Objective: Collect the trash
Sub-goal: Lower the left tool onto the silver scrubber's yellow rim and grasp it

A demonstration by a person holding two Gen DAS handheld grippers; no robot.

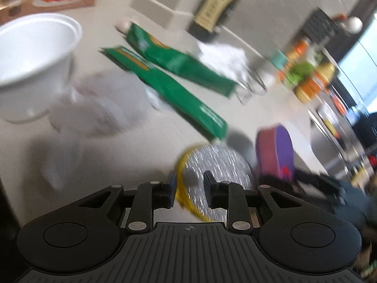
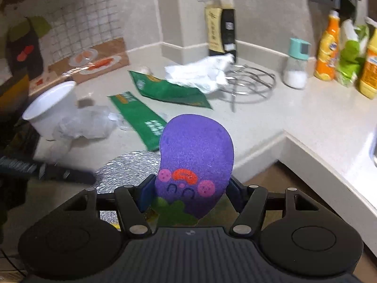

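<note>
My left gripper stands open. A round foil lid with a yellow rim lies between its jaws, the rim beside the left pad; the lid hangs off the counter's front edge. My right gripper is shut on a purple sponge with a drawn face, seen side-on as the sponge in the left wrist view. On the counter lie two green wrappers, a crumpled white tissue, crumpled clear plastic and a white cup.
A wire trivet, a dark sauce bottle, a salt shaker and orange bottles stand along the back and right of the pale L-shaped counter. Brown floor shows below its edge.
</note>
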